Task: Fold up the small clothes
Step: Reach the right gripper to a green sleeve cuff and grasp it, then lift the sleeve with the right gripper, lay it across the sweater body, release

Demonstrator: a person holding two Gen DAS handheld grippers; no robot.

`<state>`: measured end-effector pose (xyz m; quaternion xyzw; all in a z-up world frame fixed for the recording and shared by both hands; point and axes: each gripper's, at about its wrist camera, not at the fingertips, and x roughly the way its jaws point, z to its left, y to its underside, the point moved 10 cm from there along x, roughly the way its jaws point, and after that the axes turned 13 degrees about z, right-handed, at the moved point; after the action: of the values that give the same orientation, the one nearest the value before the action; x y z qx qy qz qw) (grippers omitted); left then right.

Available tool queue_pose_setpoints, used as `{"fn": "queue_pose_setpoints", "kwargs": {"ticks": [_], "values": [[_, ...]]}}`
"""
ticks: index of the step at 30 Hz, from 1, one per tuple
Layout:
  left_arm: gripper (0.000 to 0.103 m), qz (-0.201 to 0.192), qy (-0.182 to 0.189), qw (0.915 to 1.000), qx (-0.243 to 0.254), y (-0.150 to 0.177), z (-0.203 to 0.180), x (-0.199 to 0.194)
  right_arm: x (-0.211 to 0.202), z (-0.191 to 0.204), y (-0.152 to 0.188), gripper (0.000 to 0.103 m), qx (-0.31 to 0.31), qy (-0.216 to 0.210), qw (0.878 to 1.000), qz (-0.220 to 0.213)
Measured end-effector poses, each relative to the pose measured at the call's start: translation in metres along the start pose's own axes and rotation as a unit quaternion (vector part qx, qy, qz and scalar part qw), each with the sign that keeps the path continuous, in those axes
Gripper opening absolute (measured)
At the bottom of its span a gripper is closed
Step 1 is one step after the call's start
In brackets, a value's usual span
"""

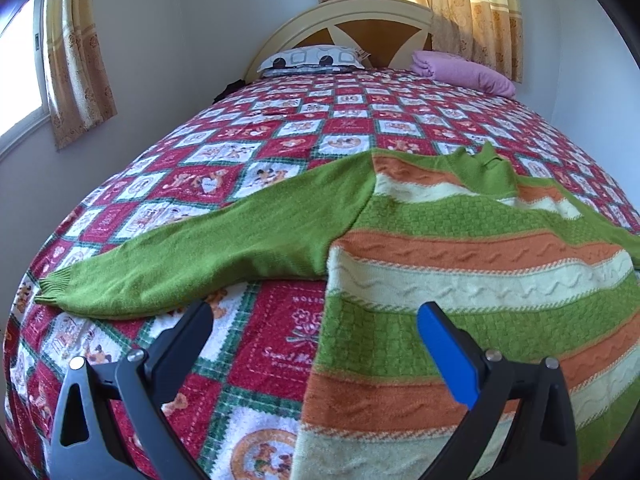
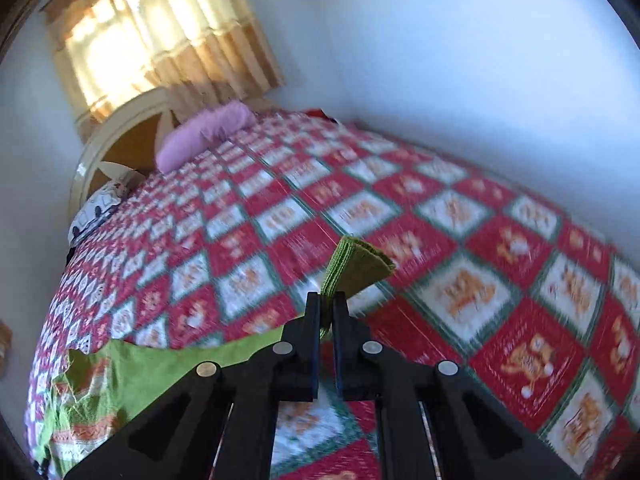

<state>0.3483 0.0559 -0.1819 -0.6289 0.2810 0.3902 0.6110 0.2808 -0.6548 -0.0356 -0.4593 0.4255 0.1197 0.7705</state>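
A small knitted sweater (image 1: pixel 460 264) with green, orange and cream stripes lies flat on the bed. Its green left sleeve (image 1: pixel 192 264) stretches out to the left, cuff near the bed's edge. My left gripper (image 1: pixel 316 316) hovers open over the sweater's left edge, one finger above the quilt, the blue-padded finger (image 1: pixel 444 356) above the knit. In the right wrist view my right gripper (image 2: pixel 327 300) is shut on the ribbed green cuff (image 2: pixel 356 264) of the other sleeve, lifted off the quilt. The sweater's body (image 2: pixel 96 400) shows at lower left.
A red, white and green patchwork quilt (image 1: pixel 256 160) covers the bed. At the headboard (image 1: pixel 360 24) lie a patterned pillow (image 1: pixel 312 58) and a pink pillow (image 1: pixel 464 72). White walls flank the bed; curtained windows (image 1: pixel 76 68) stand left and behind.
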Motion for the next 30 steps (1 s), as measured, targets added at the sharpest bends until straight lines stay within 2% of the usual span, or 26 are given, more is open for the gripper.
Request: {"fn": "queue_pose_setpoints", "kwargs": {"ticks": [5,9,16,25,30], "values": [[0.103,-0.001,0.013,0.9999,0.003,0.006,-0.003,-0.003,-0.034,0.06,-0.017,0.005,-0.059,-0.005,0.997,-0.041],[0.103,0.0,0.017,0.9998,-0.004,0.007,0.002,-0.004,-0.052,0.11,-0.023,0.005,-0.102,-0.017,0.993,-0.057],[0.103,0.003,0.036,0.9991,-0.021,0.009,0.011,-0.002,-0.078,0.206,-0.016,0.005,-0.198,-0.037,0.977,-0.076],[0.103,0.004,0.051,0.9984,-0.023,0.014,0.017,0.003,-0.098,0.317,0.026,0.005,-0.305,-0.069,0.947,-0.079],[0.103,0.008,0.056,0.9981,-0.026,0.017,0.021,0.007,-0.101,0.374,0.064,0.005,-0.36,-0.093,0.926,-0.071]]}}
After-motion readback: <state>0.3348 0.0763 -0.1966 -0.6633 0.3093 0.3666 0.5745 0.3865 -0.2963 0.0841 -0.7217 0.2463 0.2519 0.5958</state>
